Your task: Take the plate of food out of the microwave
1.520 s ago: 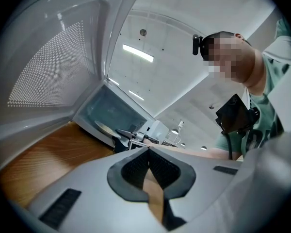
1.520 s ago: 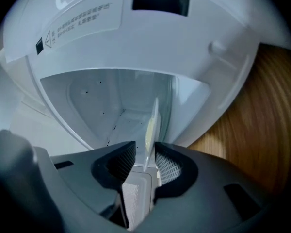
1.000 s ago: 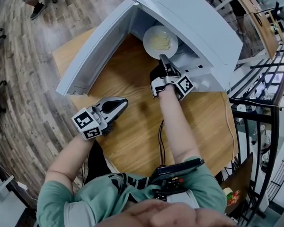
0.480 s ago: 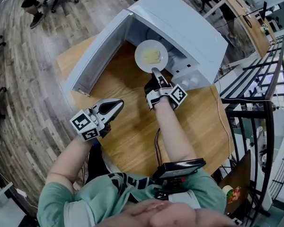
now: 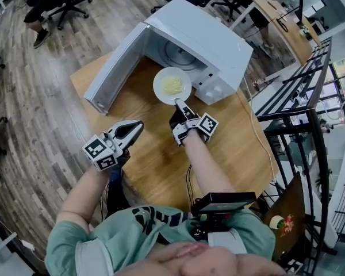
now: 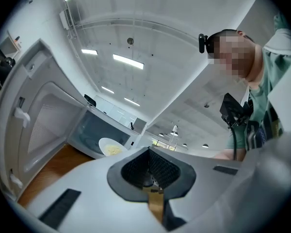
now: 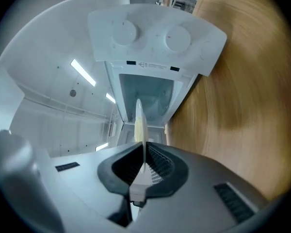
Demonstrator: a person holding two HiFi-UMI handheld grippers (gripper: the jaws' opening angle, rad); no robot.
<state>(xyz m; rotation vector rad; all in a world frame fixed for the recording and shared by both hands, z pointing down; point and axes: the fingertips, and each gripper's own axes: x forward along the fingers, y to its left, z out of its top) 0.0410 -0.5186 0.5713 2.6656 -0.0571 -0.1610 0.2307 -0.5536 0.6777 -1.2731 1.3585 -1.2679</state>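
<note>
Round white plate of yellow food (image 5: 172, 85) hangs outside the white microwave (image 5: 201, 36), rim clamped in my right gripper (image 5: 177, 101); left gripper (image 5: 139, 124) fingers together.

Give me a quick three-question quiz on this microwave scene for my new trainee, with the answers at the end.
1. Which gripper clamps the plate by its rim?
2. True or false: the microwave is closed.
3. The table top is: A glass, B wood, C metal.
Key: 1 the right gripper; 2 false, its door stands open; 3 B.
</note>
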